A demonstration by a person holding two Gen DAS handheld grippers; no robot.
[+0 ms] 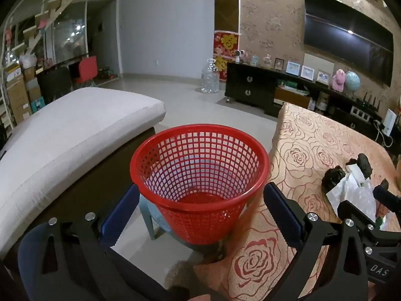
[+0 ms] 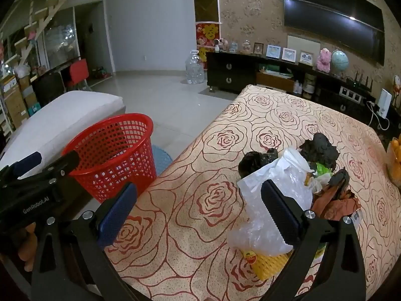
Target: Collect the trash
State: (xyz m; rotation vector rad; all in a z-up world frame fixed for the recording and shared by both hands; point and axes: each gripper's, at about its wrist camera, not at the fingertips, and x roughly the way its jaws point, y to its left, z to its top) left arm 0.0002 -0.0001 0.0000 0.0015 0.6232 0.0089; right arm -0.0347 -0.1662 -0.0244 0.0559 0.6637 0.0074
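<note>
A red mesh wastebasket (image 1: 199,175) stands on a small stool beside the table; it looks empty, and also shows in the right wrist view (image 2: 112,150). My left gripper (image 1: 200,213) is open, its fingers either side of the basket, close in front of it. A trash pile lies on the rose-patterned tablecloth (image 2: 200,175): a clear plastic bag (image 2: 270,200), black crumpled lumps (image 2: 318,148), orange paper (image 2: 335,203), a yellow net (image 2: 270,263). My right gripper (image 2: 198,213) is open and empty, its right finger against the plastic bag. The pile also shows in the left wrist view (image 1: 351,183).
A grey cushioned sofa (image 1: 62,138) is left of the basket. A black TV cabinet (image 2: 250,75) with frames and a globe lines the far wall. A large water bottle (image 2: 194,69) stands on the tiled floor. Oranges (image 2: 396,155) sit at the table's right edge.
</note>
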